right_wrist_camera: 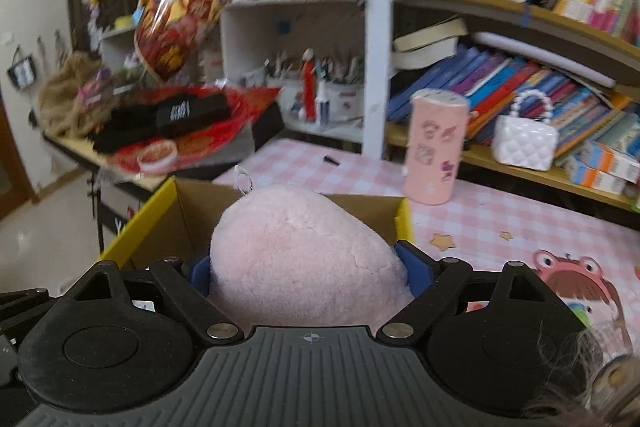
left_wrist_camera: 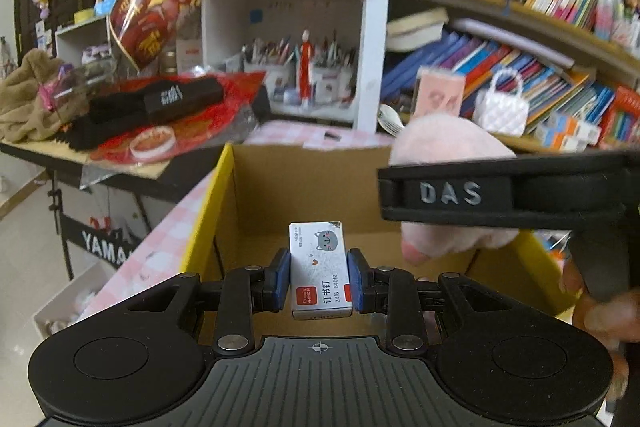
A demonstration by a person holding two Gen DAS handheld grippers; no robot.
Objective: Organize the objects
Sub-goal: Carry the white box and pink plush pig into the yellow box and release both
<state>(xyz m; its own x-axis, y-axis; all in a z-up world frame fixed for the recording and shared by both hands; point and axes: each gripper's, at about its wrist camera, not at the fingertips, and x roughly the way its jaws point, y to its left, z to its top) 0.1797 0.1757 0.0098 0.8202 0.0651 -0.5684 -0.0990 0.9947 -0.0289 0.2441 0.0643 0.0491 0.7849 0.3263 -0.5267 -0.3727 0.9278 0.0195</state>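
My left gripper (left_wrist_camera: 319, 277) is shut on a small white staples box (left_wrist_camera: 320, 267) with a grey cat picture, held over the inside of an open cardboard box (left_wrist_camera: 256, 203) with yellow rims. My right gripper (right_wrist_camera: 306, 267) is shut on a pink plush toy (right_wrist_camera: 300, 259), held above the same cardboard box (right_wrist_camera: 188, 223). In the left wrist view the right gripper's black finger marked DAS (left_wrist_camera: 448, 193) crosses at the right with the plush toy (left_wrist_camera: 444, 139) around it.
The box stands on a pink checked tablecloth (right_wrist_camera: 360, 171). A pink tumbler (right_wrist_camera: 434, 147) and a white quilted mini handbag (right_wrist_camera: 524, 139) stand at the back right by crowded bookshelves (right_wrist_camera: 520, 67). A cluttered side table (left_wrist_camera: 120, 147) with red packaging lies to the left.
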